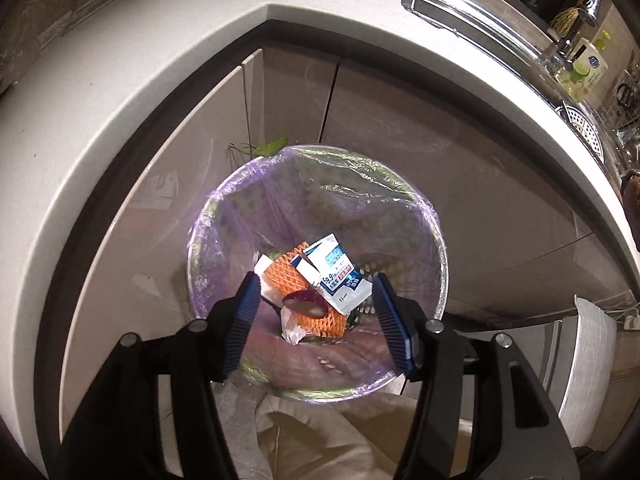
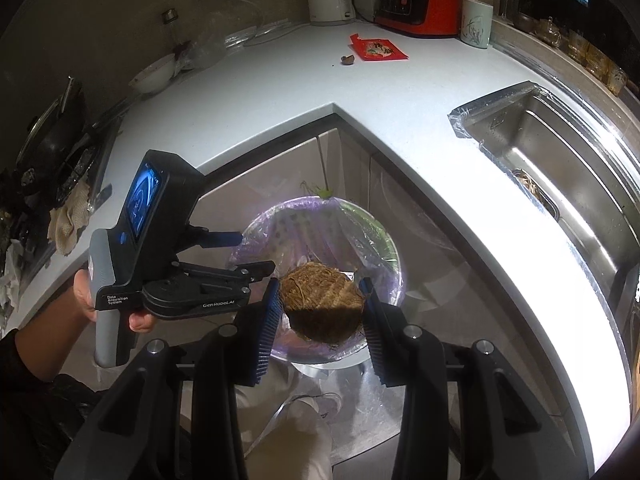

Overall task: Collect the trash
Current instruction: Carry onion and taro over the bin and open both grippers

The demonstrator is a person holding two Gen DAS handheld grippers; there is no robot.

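Note:
A round trash bin [image 1: 434,240] lined with a purple bag stands on the floor in the counter's inner corner. Inside lie orange foam netting [image 1: 282,274], a white and blue wrapper [image 1: 338,276] and a purple onion slice [image 1: 306,305]. My left gripper [image 1: 316,304] is open and empty above the bin. My right gripper [image 2: 322,308] is shut on a brown hairy coconut shell [image 2: 320,300], held above the bin [image 2: 384,240]. The left gripper [image 2: 248,256] also shows in the right wrist view, to the left over the bin's rim.
A white L-shaped counter [image 2: 280,80] wraps around the bin. On it lie a red packet [image 2: 378,49] and a small brown scrap [image 2: 347,59]. A steel sink [image 2: 560,160] is at the right. A stove with a pan [image 2: 52,140] is at the left.

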